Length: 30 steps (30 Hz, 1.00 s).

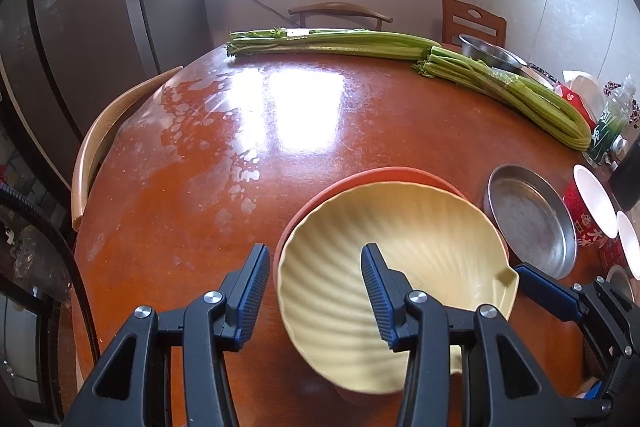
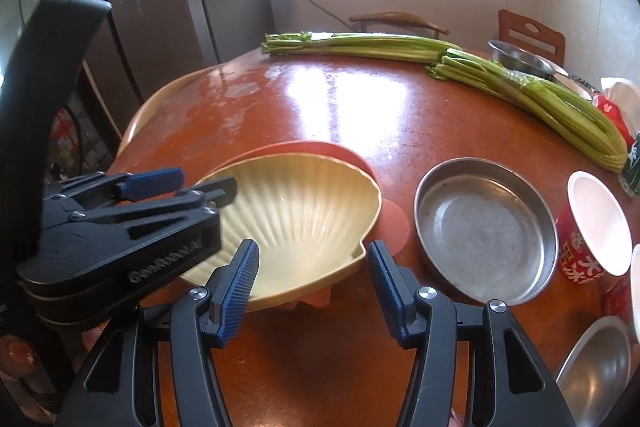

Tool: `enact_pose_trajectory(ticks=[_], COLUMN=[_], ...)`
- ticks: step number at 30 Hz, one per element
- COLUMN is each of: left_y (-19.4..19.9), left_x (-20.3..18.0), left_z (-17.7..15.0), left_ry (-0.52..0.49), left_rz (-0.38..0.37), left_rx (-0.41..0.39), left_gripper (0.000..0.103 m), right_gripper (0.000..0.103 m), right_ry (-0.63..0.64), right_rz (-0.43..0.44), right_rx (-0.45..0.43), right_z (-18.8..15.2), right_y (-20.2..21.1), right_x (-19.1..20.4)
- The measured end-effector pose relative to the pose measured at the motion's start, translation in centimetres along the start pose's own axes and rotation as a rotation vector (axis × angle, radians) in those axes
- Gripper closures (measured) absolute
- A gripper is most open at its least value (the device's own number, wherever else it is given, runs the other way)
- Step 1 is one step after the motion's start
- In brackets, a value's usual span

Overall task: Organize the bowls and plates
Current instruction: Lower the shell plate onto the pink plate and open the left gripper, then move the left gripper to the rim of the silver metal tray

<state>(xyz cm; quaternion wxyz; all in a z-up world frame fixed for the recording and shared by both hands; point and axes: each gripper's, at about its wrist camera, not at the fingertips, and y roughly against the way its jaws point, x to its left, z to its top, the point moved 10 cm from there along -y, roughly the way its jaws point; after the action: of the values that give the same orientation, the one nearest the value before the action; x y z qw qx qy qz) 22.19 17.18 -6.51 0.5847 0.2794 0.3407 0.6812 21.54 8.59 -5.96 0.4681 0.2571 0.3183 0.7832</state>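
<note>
A: Both open?
B: Yes. Left hand-held gripper [image 1: 314,255] straddles the shell-shaped bowl [image 1: 420,239] at its left rim, unclamped.
A: The bowl?
B: Nested on an orange plate [image 2: 312,149] on the counter [image 2: 360,115]. Right hand-held gripper [image 2: 313,247] loosely brackets the bowl's right corner; a steel pan [image 2: 486,231] lies just right of it.

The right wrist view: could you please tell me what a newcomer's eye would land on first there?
Most likely the cream shell-shaped dish, tilted on an orange plate near the front of the red-brown table, with both tongs open around its rim. Next comes the long celery along the far edge. An empty metal pan sits just right of the dish.
</note>
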Motion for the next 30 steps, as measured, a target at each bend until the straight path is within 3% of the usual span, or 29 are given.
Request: enact_pose_trajectory(ticks=[15,30], left_y=[4.5,9.5], left_x=[-1.6,-6.9], left_z=[1.1,1.3], left_ry=[-0.01,-0.074], left_rz=[-0.011,-0.048], left_rx=[-0.085,-0.158], left_gripper=[0.05,0.046], right_gripper=[0.044,0.043], right_ry=[-0.055,-0.1], right_rz=[-0.004,-0.021], right_rx=[-0.105,-0.202], right_z=[1.4,1.3], right_y=[5.4,12.4], right_x=[-2.7,-6.6])
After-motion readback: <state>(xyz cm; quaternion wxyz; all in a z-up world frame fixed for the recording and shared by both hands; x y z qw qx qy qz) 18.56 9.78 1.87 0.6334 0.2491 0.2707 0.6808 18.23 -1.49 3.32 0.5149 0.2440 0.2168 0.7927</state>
